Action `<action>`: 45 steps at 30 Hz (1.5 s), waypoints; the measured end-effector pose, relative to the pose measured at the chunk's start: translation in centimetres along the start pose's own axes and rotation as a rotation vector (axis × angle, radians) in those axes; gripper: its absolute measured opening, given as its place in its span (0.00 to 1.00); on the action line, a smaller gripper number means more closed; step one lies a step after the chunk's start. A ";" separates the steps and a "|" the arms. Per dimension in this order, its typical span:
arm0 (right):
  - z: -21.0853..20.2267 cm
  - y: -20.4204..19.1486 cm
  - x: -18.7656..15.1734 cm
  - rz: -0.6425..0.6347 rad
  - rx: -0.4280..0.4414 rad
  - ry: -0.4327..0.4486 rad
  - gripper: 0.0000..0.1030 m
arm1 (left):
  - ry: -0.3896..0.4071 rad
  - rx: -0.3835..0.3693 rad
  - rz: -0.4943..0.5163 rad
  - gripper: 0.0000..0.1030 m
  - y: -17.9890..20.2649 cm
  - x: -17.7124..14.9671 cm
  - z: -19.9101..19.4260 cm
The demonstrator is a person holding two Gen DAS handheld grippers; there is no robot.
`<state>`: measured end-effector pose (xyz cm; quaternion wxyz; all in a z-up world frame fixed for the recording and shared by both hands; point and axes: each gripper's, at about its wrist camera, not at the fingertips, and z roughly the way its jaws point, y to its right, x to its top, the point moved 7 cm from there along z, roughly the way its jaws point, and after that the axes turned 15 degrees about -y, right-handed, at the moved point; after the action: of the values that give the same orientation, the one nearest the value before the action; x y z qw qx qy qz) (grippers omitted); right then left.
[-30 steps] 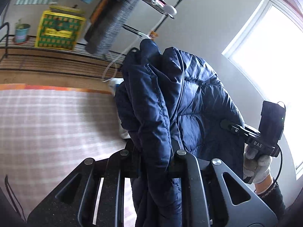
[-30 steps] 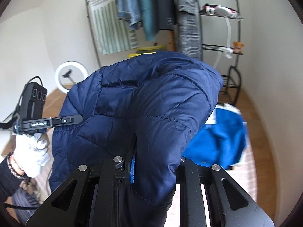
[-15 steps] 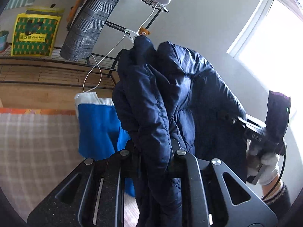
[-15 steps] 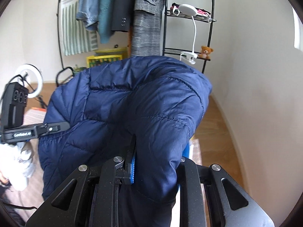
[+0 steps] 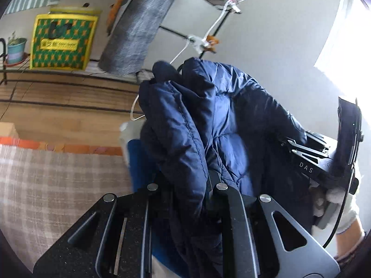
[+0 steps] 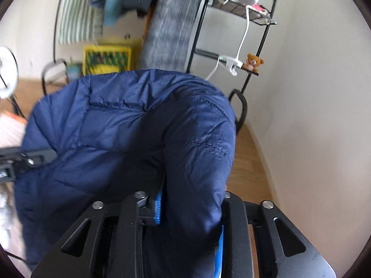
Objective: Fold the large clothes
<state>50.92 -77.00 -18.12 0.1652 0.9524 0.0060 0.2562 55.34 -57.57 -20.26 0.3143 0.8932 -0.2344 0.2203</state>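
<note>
Aloft, we hold the navy puffer jacket (image 6: 129, 139) between both claws

Left claw (image 5: 185, 192) clamps it; right claw (image 6: 185, 199), jaws just opening, still pinches it; fabric hides our fingertips; the background blurs

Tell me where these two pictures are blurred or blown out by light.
Left wrist view: the window at right is blown out to white, and the navy puffer jacket stays fairly sharp. Right wrist view: motion blur smears the hanging clothes and yellow crate; the teddy bear is clearer.
</note>
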 end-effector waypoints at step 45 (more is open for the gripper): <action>-16.0 1.6 -17.2 0.310 0.203 0.041 0.48 | 0.039 0.297 0.091 0.39 1.7 -1.8 -15.1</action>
<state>28.00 -75.15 -13.01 0.0267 0.9482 -0.1116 0.2963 49.24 -48.18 -9.80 0.1729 0.9138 -0.2332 0.2840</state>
